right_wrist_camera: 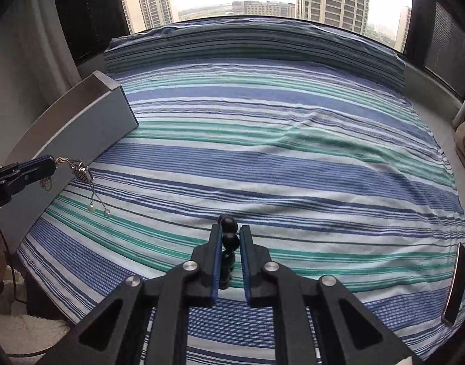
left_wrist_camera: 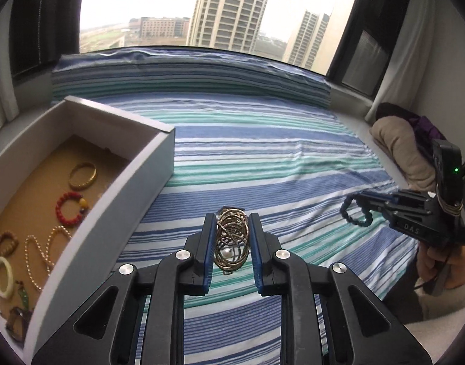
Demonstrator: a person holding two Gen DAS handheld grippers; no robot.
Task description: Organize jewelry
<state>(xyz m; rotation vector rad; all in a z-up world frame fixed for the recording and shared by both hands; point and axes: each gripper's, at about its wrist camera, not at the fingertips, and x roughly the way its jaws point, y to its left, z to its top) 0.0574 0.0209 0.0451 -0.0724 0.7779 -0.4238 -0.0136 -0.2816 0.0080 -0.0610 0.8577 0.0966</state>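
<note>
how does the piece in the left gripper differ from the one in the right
The left gripper is clamped on a bunched gold chain necklace of fine metal links; the right gripper pinches a dark bead bracelet of large round beads. The necklace trails pearl-tipped ends; the bracelet curls into a loop. Both are held above the striped cloth, outside the box.

We record a blue, teal and white striped sheet (left_wrist_camera: 263,158), a grey box (left_wrist_camera: 135,188) lined tan, a gold chain necklace (left_wrist_camera: 232,237) between blue pads (left_wrist_camera: 208,243), a red bead bracelet (left_wrist_camera: 69,211), and dark blue beads (right_wrist_camera: 229,240).
</note>
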